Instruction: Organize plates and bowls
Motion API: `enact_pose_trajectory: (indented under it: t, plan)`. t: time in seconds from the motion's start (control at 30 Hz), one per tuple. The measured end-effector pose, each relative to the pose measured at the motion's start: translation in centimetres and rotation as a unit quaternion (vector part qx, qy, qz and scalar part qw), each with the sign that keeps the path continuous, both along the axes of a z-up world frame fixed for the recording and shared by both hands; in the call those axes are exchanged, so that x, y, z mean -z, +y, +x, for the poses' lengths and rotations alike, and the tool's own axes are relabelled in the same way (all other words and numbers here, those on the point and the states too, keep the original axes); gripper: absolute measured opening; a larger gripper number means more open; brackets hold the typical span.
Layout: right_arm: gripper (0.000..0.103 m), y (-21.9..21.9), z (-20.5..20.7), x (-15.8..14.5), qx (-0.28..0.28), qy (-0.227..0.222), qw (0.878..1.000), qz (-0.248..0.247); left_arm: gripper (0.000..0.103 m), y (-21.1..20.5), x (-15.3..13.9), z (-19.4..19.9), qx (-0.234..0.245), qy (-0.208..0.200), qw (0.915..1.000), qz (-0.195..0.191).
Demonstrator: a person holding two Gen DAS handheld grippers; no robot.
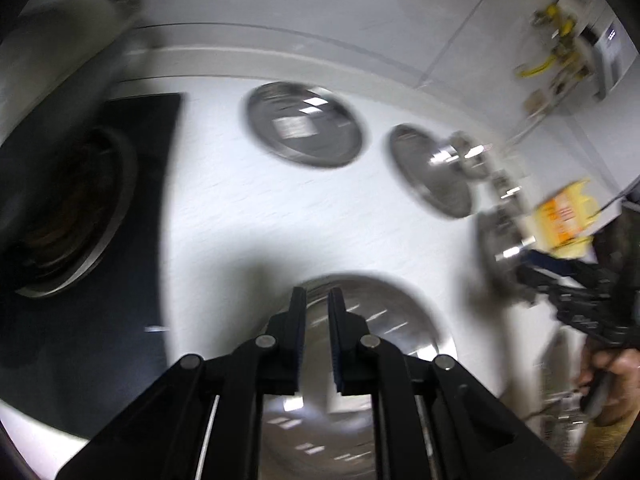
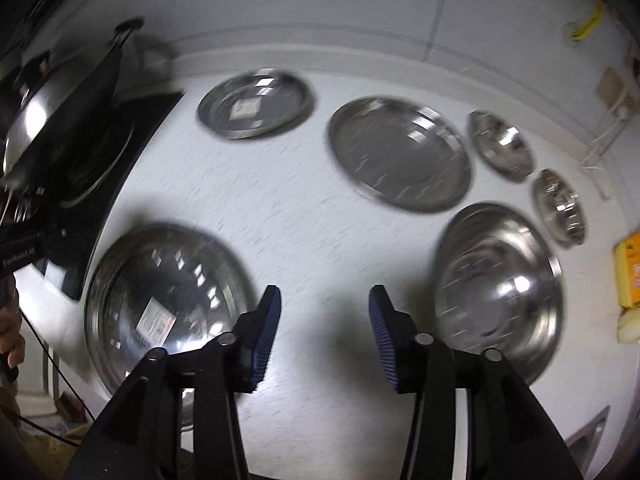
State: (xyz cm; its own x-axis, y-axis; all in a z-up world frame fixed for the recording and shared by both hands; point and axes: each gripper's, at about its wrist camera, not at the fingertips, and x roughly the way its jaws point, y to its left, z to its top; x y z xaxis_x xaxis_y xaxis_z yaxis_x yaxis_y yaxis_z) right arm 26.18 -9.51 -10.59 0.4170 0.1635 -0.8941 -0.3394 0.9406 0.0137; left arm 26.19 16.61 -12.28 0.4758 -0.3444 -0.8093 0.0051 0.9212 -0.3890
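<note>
1. While the left gripper hangs nearly clenched and empty over a steel bowl, the right gripper gapes, released, above bare counter.
2. Only the right wrist view shows six steel dishes: two plates, four bowls.
3. Left view alone shows yellow valves.

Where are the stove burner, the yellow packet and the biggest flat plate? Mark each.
stove burner (image 1: pixel 68 216), left wrist view, on its ring.
yellow packet (image 2: pixel 629 276), right wrist view, on its orange label.
biggest flat plate (image 2: pixel 400 152), right wrist view, on its flat middle.
</note>
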Motion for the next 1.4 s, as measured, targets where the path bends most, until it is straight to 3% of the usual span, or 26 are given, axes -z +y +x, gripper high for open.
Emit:
enact_pose_trajectory:
  t: [0.13, 0.33, 0.47, 0.6, 0.77, 0.9, 1.03, 1.4]
  plan:
    - [0.053, -2.0, 2.2, -1.9, 0.031, -0.019, 0.999, -0.002, 0.022, -2.3, -0.6, 3.1, 0.027, 0.001, 0.9970, -0.072]
    - [0.065, -4.8, 6.6, -2.6, 0.069, -0.024, 0.997, -0.005, 0.027, -6.3, 0.5, 7.4, 0.033, 0.033, 0.9909, -0.126]
    - [0.072, -6.4, 9.9, -1.3, 0.075, -0.005, 0.997, -0.001, 0.028, -9.4, 2.2, 10.3, 0.037, 0.069, 0.9865, -0.144]
    - [0.072, -8.0, 12.9, 0.9, 0.083, 0.019, 0.996, 0.015, 0.028, -11.5, 3.9, 13.0, 0.014, 0.090, 0.9856, -0.142]
    - [0.072, -9.4, 16.7, 3.9, 0.064, 0.033, 0.997, 0.021, 0.028, -12.9, 6.0, 15.8, -0.023, 0.104, 0.9901, -0.092]
    - [0.072, -9.4, 18.7, 5.9, 0.038, 0.053, 0.998, 0.026, 0.028, -13.3, 7.6, 17.5, -0.047, 0.126, 0.9872, -0.086]
    - [0.072, -9.1, 20.1, 7.6, 0.015, 0.071, 0.997, 0.031, 0.056, -13.5, 8.7, 18.9, -0.065, 0.126, 0.9857, -0.091]
    - [0.073, -8.8, 21.8, 10.0, -0.021, 0.096, 0.994, 0.051, 0.058, -14.8, 8.7, 21.6, -0.080, 0.134, 0.9840, -0.087]
